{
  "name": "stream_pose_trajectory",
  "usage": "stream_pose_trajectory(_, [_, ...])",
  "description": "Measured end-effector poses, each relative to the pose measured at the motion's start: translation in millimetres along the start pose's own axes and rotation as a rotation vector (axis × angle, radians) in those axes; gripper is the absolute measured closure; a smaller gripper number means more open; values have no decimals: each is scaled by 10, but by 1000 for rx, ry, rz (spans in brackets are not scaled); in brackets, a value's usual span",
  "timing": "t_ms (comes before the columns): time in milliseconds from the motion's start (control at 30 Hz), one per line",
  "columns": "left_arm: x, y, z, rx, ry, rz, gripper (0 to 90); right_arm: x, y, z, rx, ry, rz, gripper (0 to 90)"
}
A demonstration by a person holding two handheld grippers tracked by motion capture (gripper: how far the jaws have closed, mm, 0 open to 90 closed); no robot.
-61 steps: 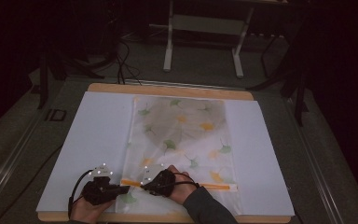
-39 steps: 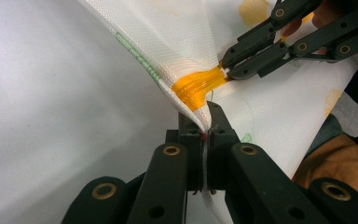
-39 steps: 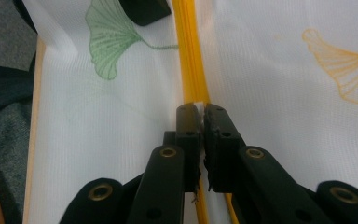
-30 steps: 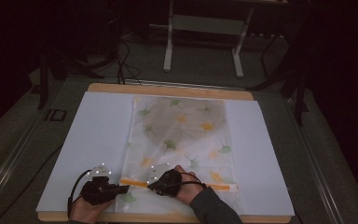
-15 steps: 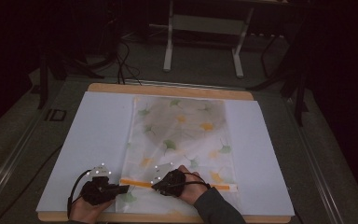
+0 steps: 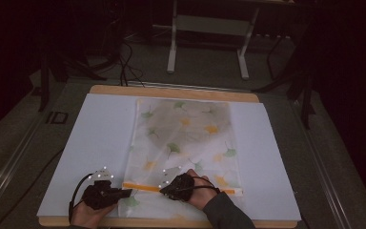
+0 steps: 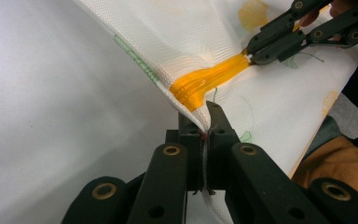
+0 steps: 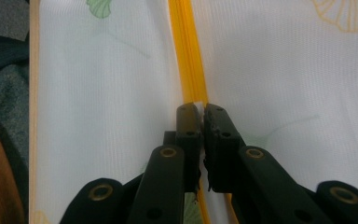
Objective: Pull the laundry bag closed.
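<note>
A white mesh bag printed with green and yellow leaves lies flat on the table, with an orange zipper running across its near end. My left gripper is shut on the bag's left edge at the zipper's end, and its jaws lift the fabric a little. A short way to the right, my right gripper is shut on the small white zipper pull, with the orange zipper running straight ahead of it. The right gripper also appears in the left gripper view, pinching the zipper.
The bag lies on a white sheet that covers a wooden table. The table's near edge is just under my hands. A metal stand and cables sit on the dark floor beyond.
The right gripper has crept slightly to the right along the zipper. The left gripper has stayed where it was, still holding the bag's edge.
</note>
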State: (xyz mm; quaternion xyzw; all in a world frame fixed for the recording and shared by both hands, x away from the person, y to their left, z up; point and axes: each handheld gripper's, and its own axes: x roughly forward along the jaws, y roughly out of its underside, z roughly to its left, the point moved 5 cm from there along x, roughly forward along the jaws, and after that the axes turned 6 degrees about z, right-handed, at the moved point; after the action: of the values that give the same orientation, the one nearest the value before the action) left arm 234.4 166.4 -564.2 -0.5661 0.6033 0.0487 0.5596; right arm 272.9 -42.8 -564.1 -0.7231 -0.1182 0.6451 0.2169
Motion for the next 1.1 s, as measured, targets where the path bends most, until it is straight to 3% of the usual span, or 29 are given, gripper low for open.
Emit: stream_pose_trajectory(1100, [-8,-2,5,9,-1,-5,880,-135,243,-66,28,8,22,857])
